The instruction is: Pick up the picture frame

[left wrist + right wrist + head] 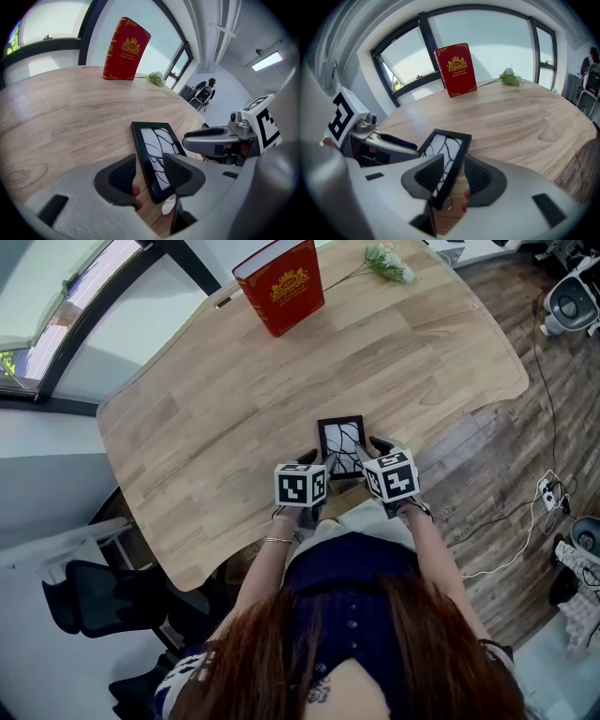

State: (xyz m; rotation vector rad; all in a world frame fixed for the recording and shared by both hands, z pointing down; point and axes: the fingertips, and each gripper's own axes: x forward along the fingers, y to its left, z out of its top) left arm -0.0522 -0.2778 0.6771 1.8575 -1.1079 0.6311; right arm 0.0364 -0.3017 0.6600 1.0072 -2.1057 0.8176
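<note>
Head view: picture frame lies flat on the table close to its near edge, with the left hand-held gripper and right hand-held gripper set at its two long sides, likely so it can be lifted level from both sides; red book and flower sprig stand well apart at the far edge. Left gripper view: left hand-held gripper is open, jaws straddling the frame's left edge, a clear gap at the outer pad, nothing clamped yet. Right gripper view: right hand-held gripper is open too, jaws around the right edge; the pads sit close but don't look to be pressing. The frame is small and rectangular, with a thin black border and a white picture with black curving lines – flat and shallow, so I'd judge only the thin rim gives any grip.
</note>
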